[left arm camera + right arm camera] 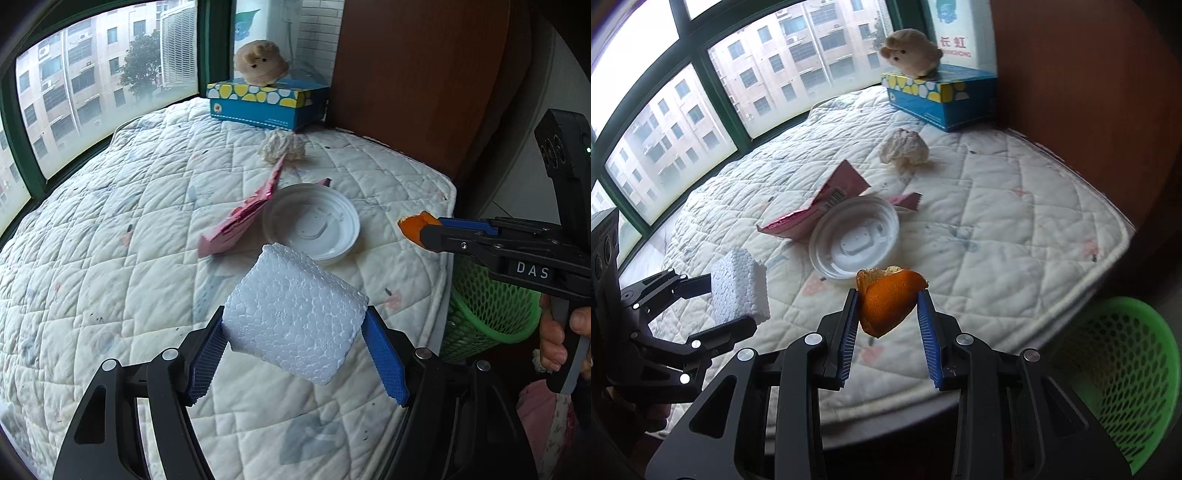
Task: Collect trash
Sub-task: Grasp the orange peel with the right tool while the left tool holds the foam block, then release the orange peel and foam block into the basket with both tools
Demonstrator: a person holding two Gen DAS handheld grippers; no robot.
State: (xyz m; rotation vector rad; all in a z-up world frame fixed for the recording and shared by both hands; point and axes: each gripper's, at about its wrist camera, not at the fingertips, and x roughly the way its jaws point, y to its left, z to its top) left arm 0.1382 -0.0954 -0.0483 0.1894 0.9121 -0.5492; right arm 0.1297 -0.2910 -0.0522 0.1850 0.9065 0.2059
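My left gripper [295, 332] is shut on a white foam block [295, 317] and holds it above the quilted mattress [110, 258]; it also shows in the right wrist view [738, 291]. My right gripper [888, 306] is shut on an orange peel [886, 302], held above the mattress's near edge; the peel shows in the left wrist view [415, 227]. On the mattress lie a white plastic lid [312, 223] [855, 240], a pink wrapper [243, 218] [827, 203] partly under it, and a crumpled tissue [282, 146] [905, 147].
A green mesh basket [1123, 376] [484, 317] stands on the floor beside the mattress's right edge. A blue tissue box [266, 101] with a plush toy [260, 62] on it stands at the far end by a wooden panel [424, 74]. Windows run along the left.
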